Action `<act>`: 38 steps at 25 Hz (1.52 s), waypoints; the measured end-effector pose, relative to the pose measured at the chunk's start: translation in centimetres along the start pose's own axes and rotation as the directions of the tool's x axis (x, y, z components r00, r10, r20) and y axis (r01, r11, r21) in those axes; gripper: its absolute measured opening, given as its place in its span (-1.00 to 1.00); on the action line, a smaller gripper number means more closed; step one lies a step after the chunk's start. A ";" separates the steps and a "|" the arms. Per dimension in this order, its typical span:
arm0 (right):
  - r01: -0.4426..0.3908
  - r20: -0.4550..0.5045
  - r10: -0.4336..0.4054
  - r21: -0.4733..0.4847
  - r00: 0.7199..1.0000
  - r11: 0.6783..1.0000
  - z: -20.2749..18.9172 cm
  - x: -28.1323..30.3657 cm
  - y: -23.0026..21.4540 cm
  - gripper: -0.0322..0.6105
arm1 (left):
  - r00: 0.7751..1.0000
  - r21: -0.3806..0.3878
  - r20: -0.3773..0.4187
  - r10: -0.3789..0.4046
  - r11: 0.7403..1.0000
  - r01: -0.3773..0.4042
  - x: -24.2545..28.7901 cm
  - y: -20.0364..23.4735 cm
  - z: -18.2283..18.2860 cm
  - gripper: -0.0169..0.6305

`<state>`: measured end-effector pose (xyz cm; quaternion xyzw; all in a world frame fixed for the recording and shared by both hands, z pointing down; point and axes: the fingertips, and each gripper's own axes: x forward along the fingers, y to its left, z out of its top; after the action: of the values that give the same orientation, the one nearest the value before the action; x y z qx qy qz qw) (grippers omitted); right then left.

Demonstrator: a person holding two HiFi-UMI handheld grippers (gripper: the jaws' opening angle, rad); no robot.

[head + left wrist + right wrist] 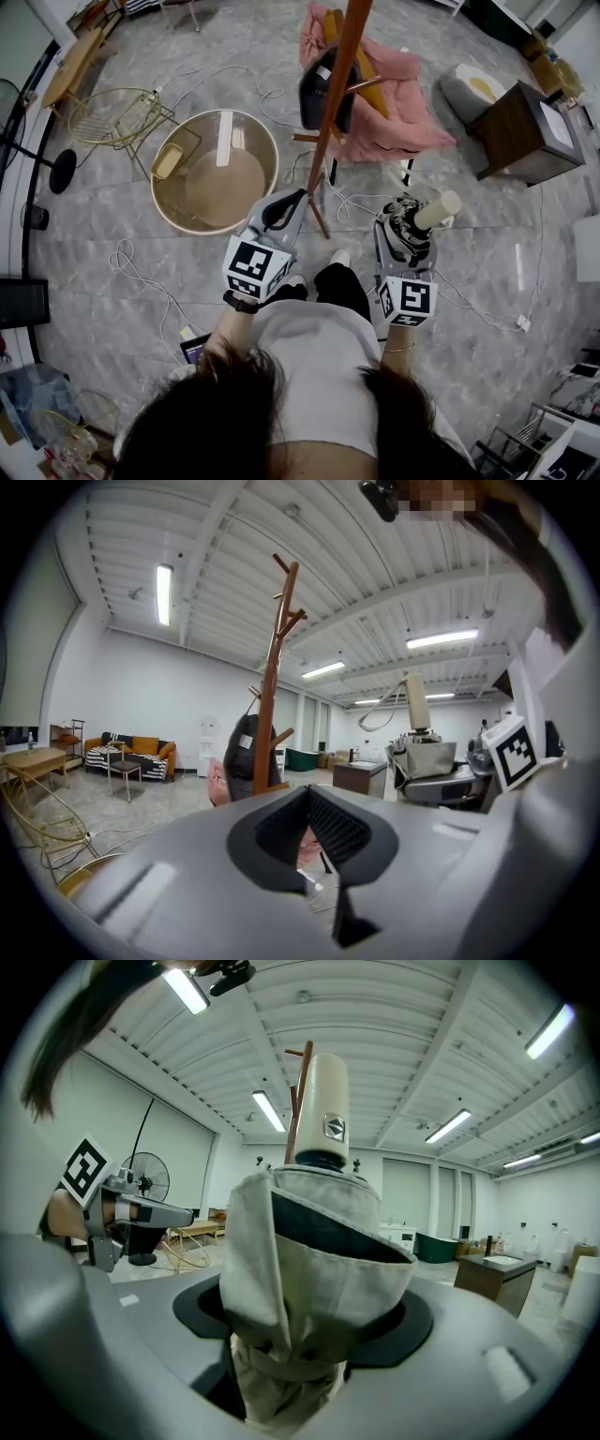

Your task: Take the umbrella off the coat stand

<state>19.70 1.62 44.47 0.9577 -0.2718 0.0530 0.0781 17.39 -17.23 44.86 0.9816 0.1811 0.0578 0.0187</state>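
Right gripper view: where's the umbrella (309, 1260) sitting? (lead)

op: Between the jaws of my right gripper (405, 232), which are clamped on the bunched canopy. It's folded, pale beige fabric with a dark lining showing at the folds. The cream cylinder handle (322, 1110) has a small badge and sticks out past the jaw tips.

lead: Axis?

op: Long axis runs along the jaws, handle end leading, away from me. Grip is on fabric, not the handle, so I'd judge it soft and a bit floppy.

lead: Clearance to the coat stand (336, 94)?

op: In the head view the pole stands left of the umbrella, apart, with no contact I can see. The stand carries a black bag (317, 89), and there's pink cloth (412, 112) beyond it. I read the umbrella as off the pegs. What's left is keeping it away from the pole.

lead: Left side?

op: Left gripper (292, 202) is the nearer one, just beside the pole. Its jaw tips are together with nothing in them. Right hand owns the move.
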 end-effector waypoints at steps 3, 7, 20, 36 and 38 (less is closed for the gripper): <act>-0.004 -0.004 0.004 -0.007 1.000 1.000 -0.2 0.1 0.1 0.09 | 1.000 -0.003 0.000 0.015 1.000 -0.015 -0.3 0.7 0.0 -0.77; 0.001 -0.015 -0.001 -0.003 1.000 1.000 -0.5 0.3 0.0 0.09 | 1.000 -0.006 0.002 0.031 0.999 -0.031 -0.7 1.4 0.1 -0.77; -0.008 -0.011 0.008 -0.007 1.000 1.000 0.2 1.1 0.3 0.08 | 0.999 0.000 0.010 0.047 0.999 -0.047 -1.1 2.5 0.6 -0.77; -0.035 0.004 0.035 -0.012 0.999 0.999 0.9 0.9 1.5 0.06 | 0.998 0.008 0.025 0.065 0.998 -0.065 -2.3 2.4 1.2 -0.77; -0.035 0.003 0.035 -0.014 0.999 0.999 1.0 0.9 1.5 0.06 | 0.997 0.008 0.030 0.068 0.998 -0.068 -2.3 2.4 1.4 -0.77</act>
<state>19.73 -0.28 43.84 0.9523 -0.2890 0.0508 0.0836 16.23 -20.29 43.36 0.9880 0.1476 0.0429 0.0149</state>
